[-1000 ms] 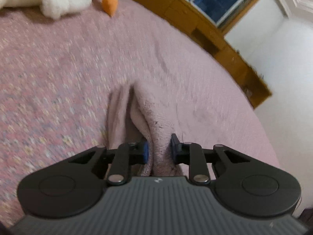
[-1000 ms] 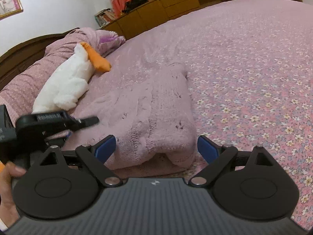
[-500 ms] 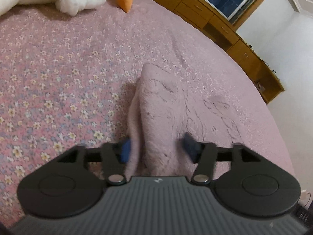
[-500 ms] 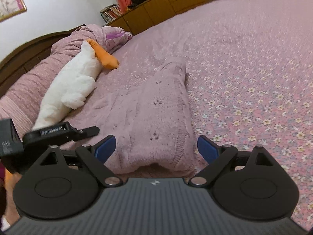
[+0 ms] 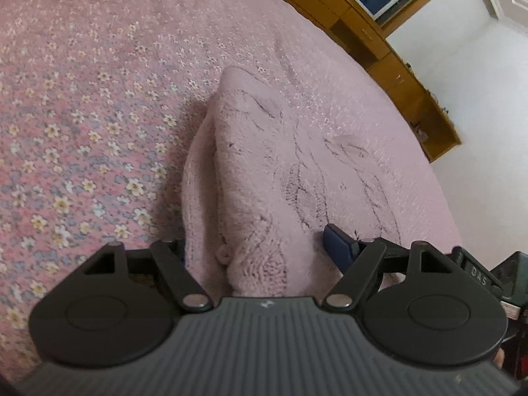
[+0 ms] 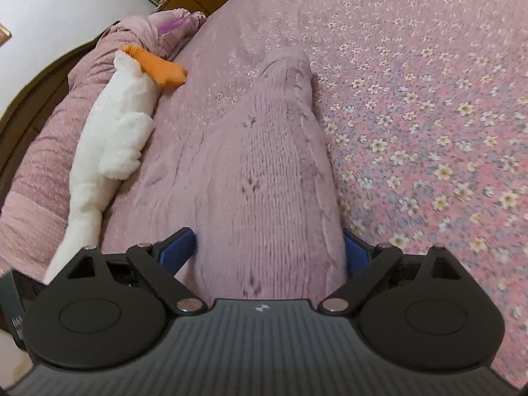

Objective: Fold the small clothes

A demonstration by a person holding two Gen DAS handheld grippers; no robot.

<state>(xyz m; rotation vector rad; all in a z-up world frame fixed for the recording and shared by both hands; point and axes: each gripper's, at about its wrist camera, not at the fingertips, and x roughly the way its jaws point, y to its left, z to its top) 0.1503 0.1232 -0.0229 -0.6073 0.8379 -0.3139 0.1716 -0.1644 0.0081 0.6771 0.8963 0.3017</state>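
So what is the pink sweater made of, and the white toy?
The pink sweater looks like soft knitted yarn, maybe wool or acrylic: you can see rows of stitches and cable patterns, with a fuzzy, matte surface. The white plush toy looks like fluffy synthetic fur, shaggy and matte, probably stuffed. Its orange beak seems a smoother, short-piled fabric.

Letters "DAS" (partly cut off) on black device (image 5: 478, 272) at right edge.

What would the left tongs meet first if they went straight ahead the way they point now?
Most likely the pink knitted garment: its folded edge already lies between the opening jaws of the left tongs, and it stretches ahead over the floral bedspread.
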